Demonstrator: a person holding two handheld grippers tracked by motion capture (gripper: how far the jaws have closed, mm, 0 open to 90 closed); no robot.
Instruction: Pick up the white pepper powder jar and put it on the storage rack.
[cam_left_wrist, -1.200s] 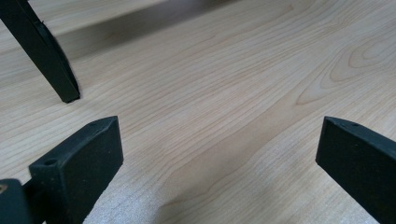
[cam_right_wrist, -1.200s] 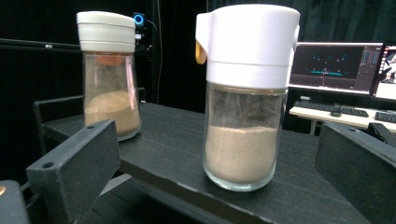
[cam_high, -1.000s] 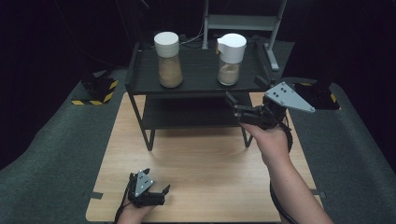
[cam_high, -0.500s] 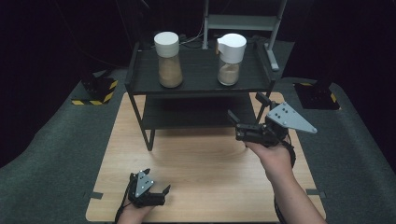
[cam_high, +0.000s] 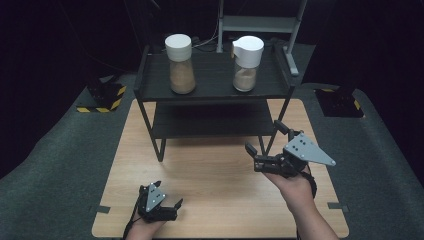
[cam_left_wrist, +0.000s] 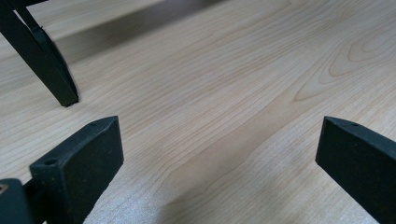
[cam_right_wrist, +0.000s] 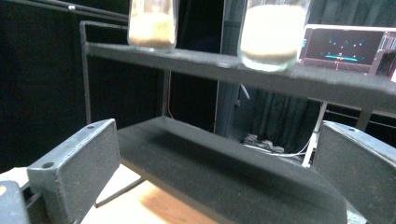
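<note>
- Well ahead of the right gripper (cam_high: 267, 144) and above it stand two jars, both upright on the top shelf of a black rack (cam_high: 215, 95).
- Nearest to that gripper is the right jar (cam_high: 246, 63): clear glass, about half full of pale sandy powder, with a white lid that has a small spout lip at one side.
- Beyond it, farther to the gripper's left, the left jar (cam_high: 180, 63) is much the same, with darker tan powder and a plain round white cap. The two stand well apart.
- From the right gripper view, the right jar (cam_right_wrist: 272, 30) and left jar (cam_right_wrist: 152, 23) show from below, their bases on the shelf edge.
- One rack, two shelves: the lower shelf (cam_right_wrist: 224, 172) lies straight ahead of the right gripper (cam_right_wrist: 215, 172) and holds nothing visible.
- The right gripper's jaws stand wide apart with nothing between them; it hovers in the air, just in front of the rack's right front leg.
- Close to the table's near edge sits the left gripper (cam_high: 166, 196), jaws also spread wide and empty; in its own view the left gripper (cam_left_wrist: 219, 158) looks along bare wood toward a rack foot (cam_left_wrist: 63, 91).
- Under everything is a light wooden table top (cam_high: 210, 170), on grey carpet (cam_high: 55, 165), with a dark room behind.
</note>
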